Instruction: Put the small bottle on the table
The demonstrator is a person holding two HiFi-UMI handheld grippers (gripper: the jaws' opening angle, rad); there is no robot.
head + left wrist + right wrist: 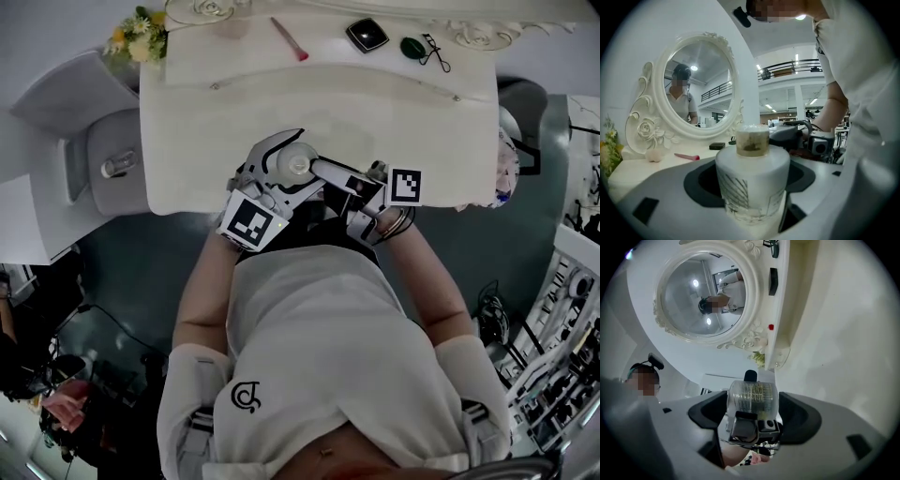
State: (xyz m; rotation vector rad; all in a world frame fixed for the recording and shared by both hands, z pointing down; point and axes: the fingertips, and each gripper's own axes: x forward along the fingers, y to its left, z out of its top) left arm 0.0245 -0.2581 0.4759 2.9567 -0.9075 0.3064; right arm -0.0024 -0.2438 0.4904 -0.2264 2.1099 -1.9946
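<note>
1. Item: small bottle [752, 180]; pale body, hatched label, clear cap over a brownish neck. Location: over the near edge of the white table [225, 103], about centre; whether its base touches the top cannot be told.
2. Left gripper [292, 165]: jaws clenched on the bottle's body, one pad against each side.
3. Right gripper [753, 414]: reaches in from the right, rolled on its side; jaws parted, bottle framed in the gap; no firm contact evident, so judged released.
4. Attitude: long axis vertical; cap up, base down toward the tabletop; label faces the near side.
5. Step in hand, as judged: placement; bottle held over the table, not yet let go.
6. Next move calls for: straight lowering with the axis plumb until the base sits flat; then left jaws parted and drawn toward the near side without brushing the body; right gripper clear of the path. Pink brush [290, 39] and black compact [367, 35] lie at the far edge, well apart; no obstacle.
</note>
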